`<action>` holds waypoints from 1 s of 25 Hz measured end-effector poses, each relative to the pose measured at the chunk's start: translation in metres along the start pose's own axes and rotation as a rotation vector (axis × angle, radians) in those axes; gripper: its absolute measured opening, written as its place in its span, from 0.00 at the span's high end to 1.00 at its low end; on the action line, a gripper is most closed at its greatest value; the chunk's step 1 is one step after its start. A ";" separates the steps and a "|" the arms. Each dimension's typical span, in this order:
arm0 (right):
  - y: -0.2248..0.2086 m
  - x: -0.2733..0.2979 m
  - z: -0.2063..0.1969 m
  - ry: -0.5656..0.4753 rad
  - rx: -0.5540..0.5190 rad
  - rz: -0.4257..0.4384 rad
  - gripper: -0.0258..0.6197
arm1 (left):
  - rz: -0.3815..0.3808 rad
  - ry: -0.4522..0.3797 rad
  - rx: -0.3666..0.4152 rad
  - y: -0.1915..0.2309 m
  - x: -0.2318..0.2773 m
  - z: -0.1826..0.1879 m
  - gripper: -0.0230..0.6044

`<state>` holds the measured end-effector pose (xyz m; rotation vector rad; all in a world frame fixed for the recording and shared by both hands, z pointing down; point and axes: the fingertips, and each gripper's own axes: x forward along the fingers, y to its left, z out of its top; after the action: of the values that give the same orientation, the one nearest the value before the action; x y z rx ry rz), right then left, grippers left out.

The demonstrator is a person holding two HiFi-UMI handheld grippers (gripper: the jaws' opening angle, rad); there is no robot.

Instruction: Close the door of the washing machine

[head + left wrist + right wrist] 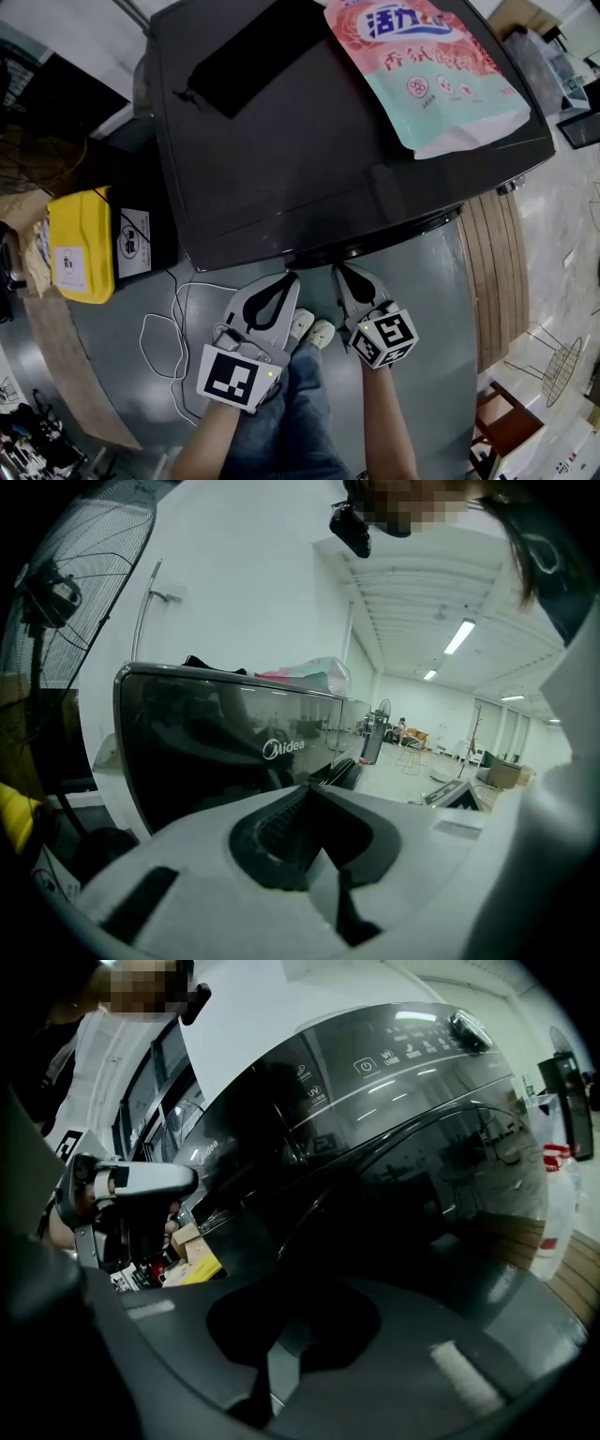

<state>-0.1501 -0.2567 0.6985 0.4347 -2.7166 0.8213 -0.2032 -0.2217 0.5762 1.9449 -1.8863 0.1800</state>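
A dark washing machine point(309, 150) fills the head view from above. Its round front door point(441, 1194) shows in the right gripper view and looks flush with the front panel. My left gripper point(292, 277) and right gripper point(337, 270) point side by side at the machine's front, just under its top edge. Both have their jaws together with nothing between them. In the left gripper view the tips of the left gripper point(321, 787) sit close to the glossy front with its logo point(283, 749). The right gripper point(286, 1283) is close to the door's lower left.
A black pouch point(248, 52) and a detergent bag point(427, 70) lie on the machine's top. A yellow box point(82, 246) stands on the left, with a white cable point(169, 337) on the floor. A wooden platform point(492, 272) is on the right. A fan point(56, 592) stands at the far left.
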 end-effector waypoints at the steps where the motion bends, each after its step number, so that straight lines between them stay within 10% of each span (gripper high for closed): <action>1: 0.000 0.000 0.000 -0.005 0.006 -0.003 0.94 | -0.002 0.000 0.000 0.001 0.000 0.000 0.95; 13: -0.002 -0.025 0.026 -0.072 0.024 -0.060 0.94 | -0.033 -0.015 0.023 -0.012 -0.006 0.016 0.95; 25: 0.024 -0.136 0.186 -0.303 -0.165 -0.162 0.94 | -0.067 -0.145 0.150 -0.059 -0.016 0.136 0.95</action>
<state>-0.0653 -0.3163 0.4914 0.7860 -2.9424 0.5187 -0.1737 -0.2600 0.4354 2.1708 -1.9445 0.1696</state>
